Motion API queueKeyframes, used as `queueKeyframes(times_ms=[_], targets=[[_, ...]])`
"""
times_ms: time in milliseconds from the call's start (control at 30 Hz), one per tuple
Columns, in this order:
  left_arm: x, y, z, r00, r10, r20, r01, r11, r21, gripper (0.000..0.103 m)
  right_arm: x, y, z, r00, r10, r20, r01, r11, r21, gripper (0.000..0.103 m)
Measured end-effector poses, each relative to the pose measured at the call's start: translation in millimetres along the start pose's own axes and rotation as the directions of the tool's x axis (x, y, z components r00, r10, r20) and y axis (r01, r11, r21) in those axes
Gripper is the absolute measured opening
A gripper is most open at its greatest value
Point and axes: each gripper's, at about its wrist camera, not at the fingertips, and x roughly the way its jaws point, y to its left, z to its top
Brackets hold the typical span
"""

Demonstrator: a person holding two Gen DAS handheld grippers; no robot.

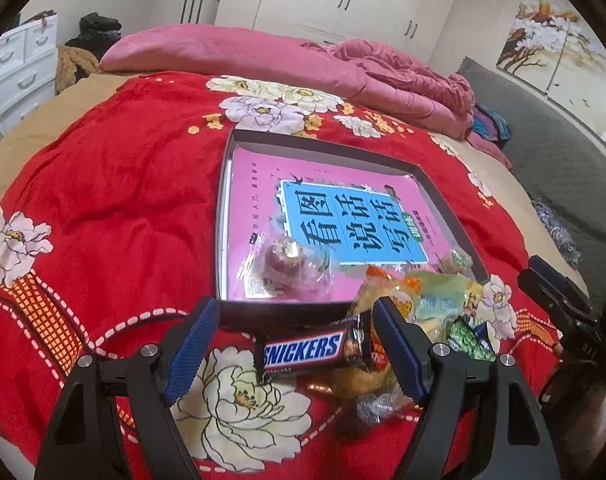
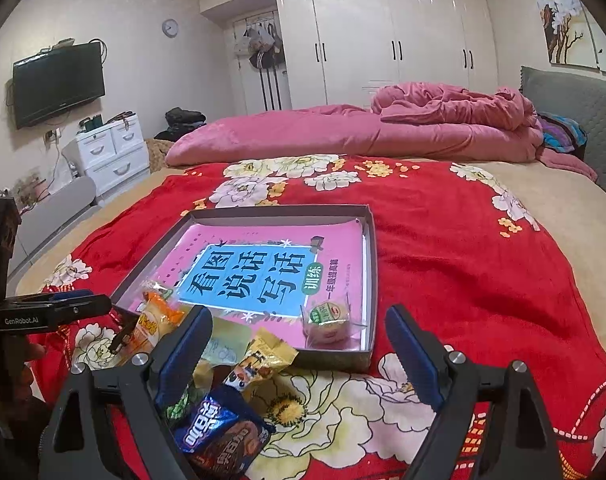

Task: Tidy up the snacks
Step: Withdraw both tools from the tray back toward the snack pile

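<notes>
Left gripper (image 1: pixel 295 354) hung wide open over a Snickers bar (image 1: pixel 303 350), gripping nothing, right gripper (image 2: pixel 299 354) equally wide and empty, snack pile (image 2: pixel 223 392) beside the shallow box (image 2: pixel 369 240) on a red blanket (image 2: pixel 483 280)

A shallow box (image 2: pixel 370 264) lies on the blanket (image 2: pixel 483 280) on the bed, with a book (image 2: pixel 263 276) flat inside it. Two wrapped snacks rest on the book: a round cake (image 2: pixel 330 320) at the box's near right corner and a wrapped sweet (image 1: pixel 287 254) at its near left. A pile of snack packets (image 2: pixel 223 380) lies on the blanket just before the box, a chocolate bar (image 1: pixel 303 350) at its left edge. A quilt (image 2: pixel 383 128) lies behind the box.
</notes>
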Motion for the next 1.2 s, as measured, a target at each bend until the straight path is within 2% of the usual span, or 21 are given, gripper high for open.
queueKeyframes(times_ms=[233, 533, 867, 1200], targets=[[-9.7, -5.2, -14.5, 1.000, 0.004, -0.025, -0.003, 0.999, 0.037, 0.080, -6.9, 5.9, -7.6, 1.000, 0.001, -0.012, -0.002, 1.000, -0.018, 0.088], [-14.4, -24.9, -36.8, 0.997, 0.041, -0.062, -0.033, 0.991, 0.133, 0.080, -14.3, 7.7, -20.6, 0.999, 0.014, -0.049, -0.015, 1.000, -0.019, 0.088], [-13.9, -25.1, -47.9, 0.993, 0.031, -0.111, -0.020, 0.994, 0.104, 0.080, -21.1, 16.1, -36.2, 0.994, 0.037, -0.099, -0.044, 0.996, -0.072, 0.088], [-13.3, -32.5, -58.9, 0.990, 0.036, -0.139, -0.017, 0.991, 0.135, 0.080, -13.8, 24.7, -51.8, 0.983, 0.057, -0.176, -0.078, 0.990, -0.115, 0.088]])
